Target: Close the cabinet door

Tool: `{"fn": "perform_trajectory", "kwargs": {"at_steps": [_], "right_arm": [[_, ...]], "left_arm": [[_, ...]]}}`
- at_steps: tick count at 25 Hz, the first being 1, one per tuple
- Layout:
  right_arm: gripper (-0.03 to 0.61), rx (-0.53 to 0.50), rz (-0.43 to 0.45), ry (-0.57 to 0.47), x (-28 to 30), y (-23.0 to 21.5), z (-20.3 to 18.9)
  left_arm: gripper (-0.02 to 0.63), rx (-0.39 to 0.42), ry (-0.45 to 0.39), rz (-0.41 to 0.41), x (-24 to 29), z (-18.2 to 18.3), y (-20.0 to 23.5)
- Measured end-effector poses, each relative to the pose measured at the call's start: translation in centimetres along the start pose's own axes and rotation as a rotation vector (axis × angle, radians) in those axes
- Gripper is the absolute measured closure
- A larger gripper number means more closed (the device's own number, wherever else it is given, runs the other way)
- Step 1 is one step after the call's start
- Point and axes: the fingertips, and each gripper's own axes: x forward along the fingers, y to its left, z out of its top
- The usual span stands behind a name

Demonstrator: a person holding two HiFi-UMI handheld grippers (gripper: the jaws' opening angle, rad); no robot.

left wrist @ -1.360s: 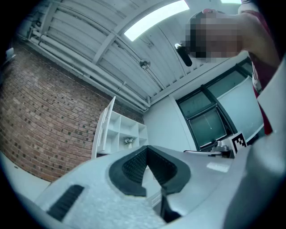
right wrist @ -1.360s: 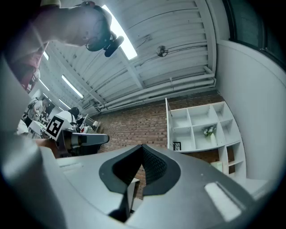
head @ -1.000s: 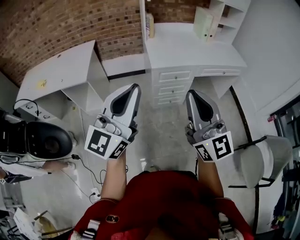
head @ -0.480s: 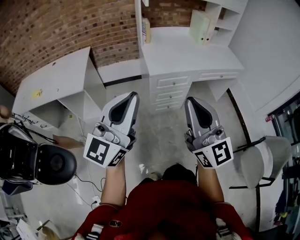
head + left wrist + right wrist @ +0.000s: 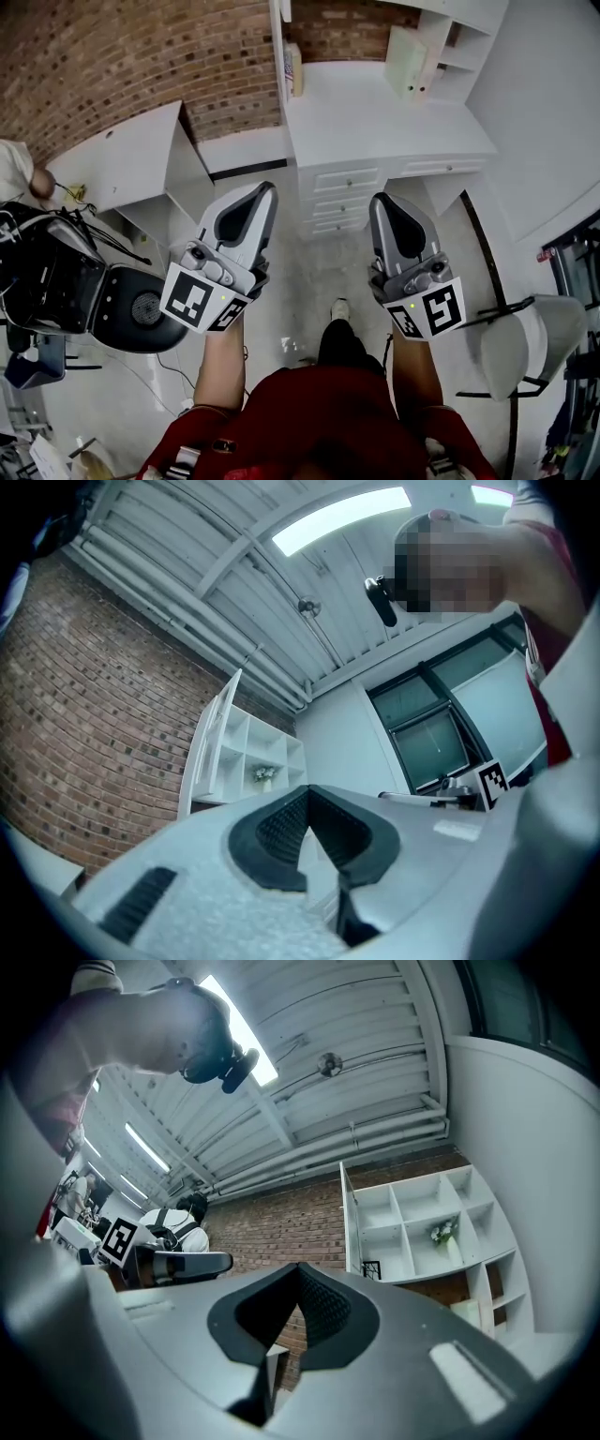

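Cabinet door [image 5: 277, 37]: white, open and edge-on at 12 o'clock, above the white desk [image 5: 375, 112] with drawers. Brick wall [image 5: 112, 56] at 10 o'clock; pale floor [image 5: 314, 272] at centre. Left gripper [image 5: 262, 194] at 9 o'clock and right gripper [image 5: 382, 202] at 3 o'clock, both well apart from the door, jaws pressed together and empty.

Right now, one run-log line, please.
stage: pre-contact | left gripper: shut, empty | right gripper: shut, empty | tall white cabinet door: open, untouched
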Motion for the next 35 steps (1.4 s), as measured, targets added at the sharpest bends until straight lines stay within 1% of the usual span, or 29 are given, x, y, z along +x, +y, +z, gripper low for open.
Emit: {"fn": "perform_trajectory", "kwargs": {"at_steps": [11, 15, 21, 27, 35], "right_arm": [[0.566, 0.032, 0.046, -0.035, 7.2, -11.4, -2.7], [0.566, 0.040, 0.080, -0.042, 9.5, -14.7, -3.8], [0.566, 0.029, 0.122, -0.046, 12.0, -19.4, -4.7], [0.566, 0.029, 0.159, -0.033, 13.8, -22.6, -5.7], [0.566, 0.056, 0.162, -0.027, 15.2, -24.5, -7.6]], "left_arm": [[0.611, 0.038, 0.023, 0.048, 11.4, -2.8, 6.5], [0.611, 0.052, 0.035, 0.076, 14.9, -4.1, 8.5], [0.611, 0.075, 0.020, 0.120, 19.7, -5.1, 11.3], [0.609, 0.118, 0.036, 0.170, 23.3, -5.3, 14.2], [0.533, 0.135, 0.053, 0.228, 26.1, -5.6, 18.8]]}}
